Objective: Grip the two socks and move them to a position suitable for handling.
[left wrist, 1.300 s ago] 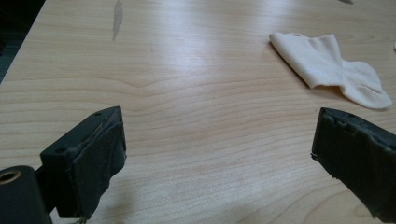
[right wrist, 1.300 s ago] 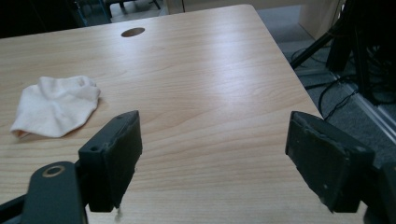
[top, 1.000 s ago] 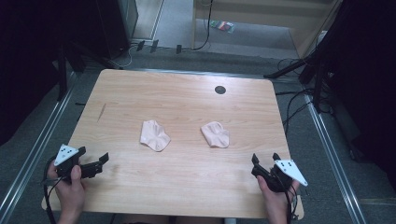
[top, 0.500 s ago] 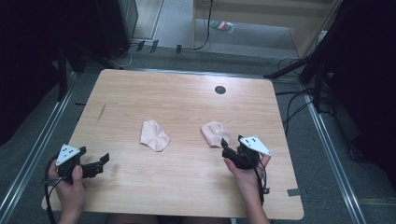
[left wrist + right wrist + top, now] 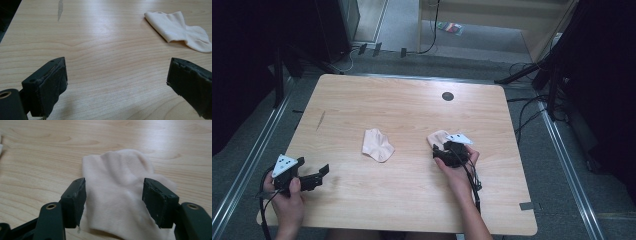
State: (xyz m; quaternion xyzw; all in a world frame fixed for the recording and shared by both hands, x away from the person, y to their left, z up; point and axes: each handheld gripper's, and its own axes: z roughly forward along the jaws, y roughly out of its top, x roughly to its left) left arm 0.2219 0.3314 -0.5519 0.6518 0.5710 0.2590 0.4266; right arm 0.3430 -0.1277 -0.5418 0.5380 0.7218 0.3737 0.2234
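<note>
Near edge, left: left gripper [image 5: 314,176] sits parked by the table [image 5: 402,210] corner, claw spread wide over bare wood, nothing in it.
Right side: right gripper [image 5: 438,150] is over the near end of the right sock [image 5: 122,195], jaws have just been closing in, but they straddle the fabric and aren't pinching it yet.
Right sock's lie: flat, long axis running away from the gripper toward the far edge, rounded end pointing far.
Middle: left sock [image 5: 377,145] lies well apart, slanted across the table.
Far: small dark hole [image 5: 447,96] in the tabletop.
Risk: I'd guess the pads grab just the top layer, or skid on the wood and bunch the sock up, since it's so thin and flat.
</note>
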